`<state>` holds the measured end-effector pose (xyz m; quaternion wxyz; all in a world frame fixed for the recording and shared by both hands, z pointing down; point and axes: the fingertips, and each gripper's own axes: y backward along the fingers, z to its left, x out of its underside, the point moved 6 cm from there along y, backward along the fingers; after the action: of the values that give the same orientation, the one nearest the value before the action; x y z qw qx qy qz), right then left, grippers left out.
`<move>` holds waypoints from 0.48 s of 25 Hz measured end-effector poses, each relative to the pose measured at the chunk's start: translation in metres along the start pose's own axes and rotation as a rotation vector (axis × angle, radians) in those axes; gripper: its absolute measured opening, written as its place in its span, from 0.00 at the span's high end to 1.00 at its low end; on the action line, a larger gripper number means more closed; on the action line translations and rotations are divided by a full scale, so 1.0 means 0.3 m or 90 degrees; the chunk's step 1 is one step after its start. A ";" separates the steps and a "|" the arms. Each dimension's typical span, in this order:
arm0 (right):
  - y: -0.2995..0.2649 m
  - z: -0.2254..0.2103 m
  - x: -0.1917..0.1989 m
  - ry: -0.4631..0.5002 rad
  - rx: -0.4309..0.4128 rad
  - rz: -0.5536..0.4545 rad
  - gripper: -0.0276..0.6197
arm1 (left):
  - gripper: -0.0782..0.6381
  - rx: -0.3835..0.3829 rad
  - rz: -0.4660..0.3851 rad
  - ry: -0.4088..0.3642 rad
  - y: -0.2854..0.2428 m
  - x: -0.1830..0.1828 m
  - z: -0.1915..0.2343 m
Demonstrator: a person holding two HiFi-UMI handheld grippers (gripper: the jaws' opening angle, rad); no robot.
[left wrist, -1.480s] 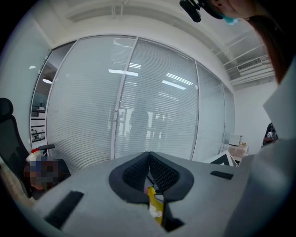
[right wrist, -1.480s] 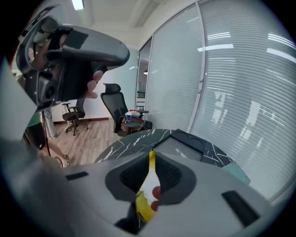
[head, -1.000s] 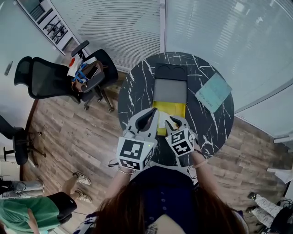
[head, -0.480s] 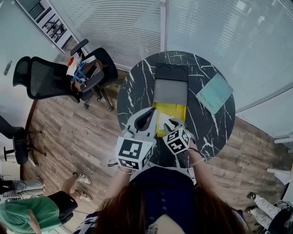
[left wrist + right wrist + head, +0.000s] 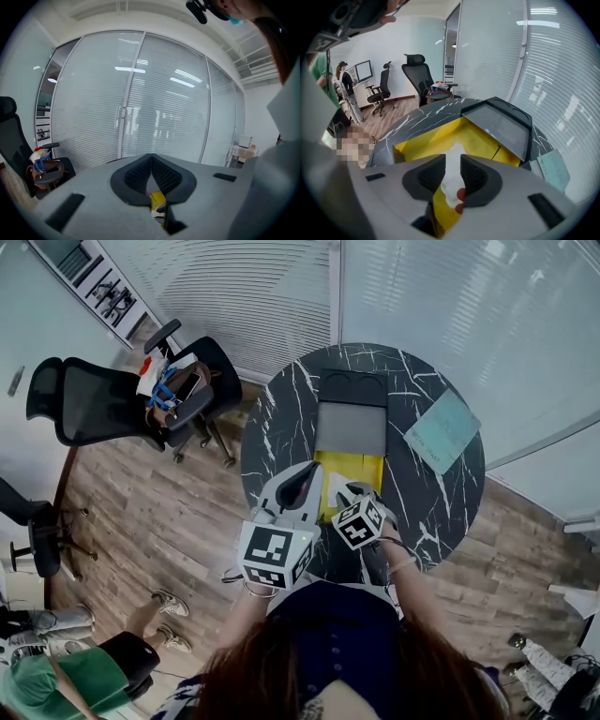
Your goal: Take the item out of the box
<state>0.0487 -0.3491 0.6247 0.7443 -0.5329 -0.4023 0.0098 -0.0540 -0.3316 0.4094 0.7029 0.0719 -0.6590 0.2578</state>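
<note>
If I squeeze too soon or pull too fast, this could go wrong. The yellow box (image 5: pixel 440 136) looks light and nothing holds it down, so it might lift or slide along. The white item (image 5: pixel 451 180) lies inside it, looks soft and crumpled, and could slip out or tear. My right tongs (image 5: pixel 453 161) are apart with the item between them. My left tongs (image 5: pixel 151 157) are pressed together at the box's near left.

Around me are glass walls (image 5: pixel 450 306), a wood floor (image 5: pixel 141 512) and a black chair (image 5: pixel 103 399) on the left. The round dark table (image 5: pixel 281 427) also carries a green sheet (image 5: pixel 442 430) at the right.
</note>
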 end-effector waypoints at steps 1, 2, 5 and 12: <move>-0.010 -0.002 0.004 0.001 0.000 0.005 0.80 | 0.85 0.000 0.001 0.000 0.000 0.001 0.000; -0.019 -0.002 0.009 0.001 -0.002 0.010 0.80 | 0.85 0.001 0.002 0.000 0.000 0.003 0.000; -0.043 -0.003 0.021 -0.006 -0.010 0.022 0.80 | 0.85 0.000 0.004 0.000 -0.002 0.006 0.002; -0.082 -0.005 0.043 -0.021 -0.012 0.046 0.81 | 0.85 0.000 0.011 0.000 0.002 0.008 0.009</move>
<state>0.0482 -0.3552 0.6520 0.7316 -0.5540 -0.3951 0.0413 -0.0566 -0.3317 0.4118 0.7004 0.0662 -0.6598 0.2641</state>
